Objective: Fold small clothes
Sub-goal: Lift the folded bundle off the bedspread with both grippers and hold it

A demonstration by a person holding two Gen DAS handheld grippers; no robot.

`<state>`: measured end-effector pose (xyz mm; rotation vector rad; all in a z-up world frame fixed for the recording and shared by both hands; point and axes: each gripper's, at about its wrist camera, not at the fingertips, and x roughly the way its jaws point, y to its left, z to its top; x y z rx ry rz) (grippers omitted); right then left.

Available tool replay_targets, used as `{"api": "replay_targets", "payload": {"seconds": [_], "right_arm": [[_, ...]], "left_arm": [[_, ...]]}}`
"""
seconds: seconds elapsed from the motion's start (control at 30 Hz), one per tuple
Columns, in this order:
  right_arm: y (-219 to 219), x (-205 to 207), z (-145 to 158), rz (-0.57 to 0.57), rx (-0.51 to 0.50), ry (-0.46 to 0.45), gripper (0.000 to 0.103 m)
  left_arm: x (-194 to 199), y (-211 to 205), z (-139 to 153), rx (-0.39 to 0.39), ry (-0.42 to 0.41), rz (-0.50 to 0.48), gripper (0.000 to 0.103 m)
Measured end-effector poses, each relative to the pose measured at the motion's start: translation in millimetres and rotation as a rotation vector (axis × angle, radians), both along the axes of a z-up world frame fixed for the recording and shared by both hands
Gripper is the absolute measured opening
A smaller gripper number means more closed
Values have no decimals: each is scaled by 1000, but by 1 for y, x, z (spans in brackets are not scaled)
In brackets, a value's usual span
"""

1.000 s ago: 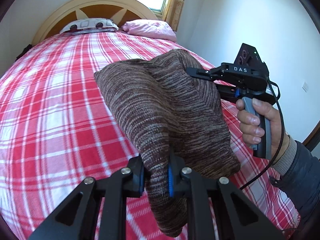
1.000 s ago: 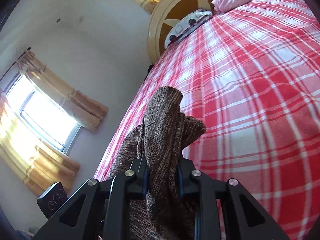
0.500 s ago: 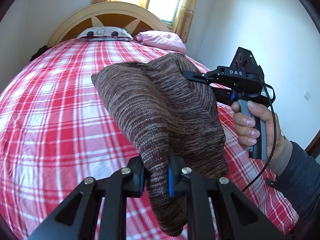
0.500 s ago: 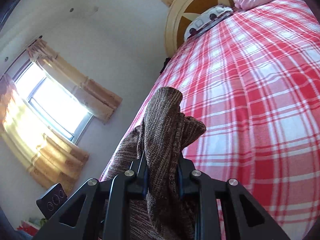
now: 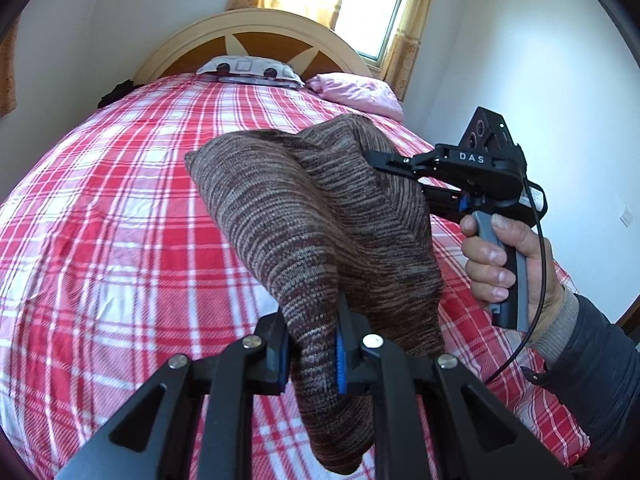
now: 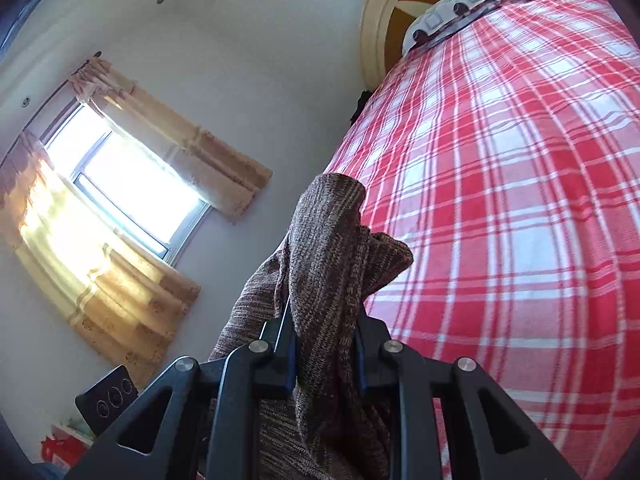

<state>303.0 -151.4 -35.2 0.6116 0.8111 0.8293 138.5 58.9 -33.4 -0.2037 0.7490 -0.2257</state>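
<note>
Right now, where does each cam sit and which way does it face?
Left wrist: on the left hand-held gripper, facing up the plaid bed to the headboard; shows the right hand.
Right wrist: on the right hand-held gripper, tilted, facing a curtained window and the bed; no body visible.
Shared: brown knit garment pinched by both, bed, pillows.

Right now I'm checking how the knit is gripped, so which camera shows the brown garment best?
The left wrist view: the brown knit garment spreads between the left gripper and right gripper, above the plaid bed. The right wrist view shows only a bunched fold in the right gripper's jaws.
</note>
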Motion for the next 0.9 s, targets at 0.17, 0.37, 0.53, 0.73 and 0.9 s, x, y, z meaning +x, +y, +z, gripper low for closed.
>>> {"api": "replay_targets", "payload": {"seconds": [0.17, 0.37, 0.53, 0.73, 0.9], "right_arm": [[22, 0, 1, 32, 5, 0, 22], [53, 2, -3, 78, 10, 6, 22], [81, 3, -7, 117, 16, 13, 22], [107, 4, -10, 145, 9, 20, 22], [125, 8, -19, 158, -1, 35, 22]], "left_arm": [[-14, 14, 3, 5, -12, 21, 17], [-28, 36, 3, 5, -11, 64, 17], [-35, 54, -2, 6, -5, 100, 17], [-42, 73, -12, 1, 9, 125, 17], [-44, 86, -17, -15, 20, 149, 17]]}}
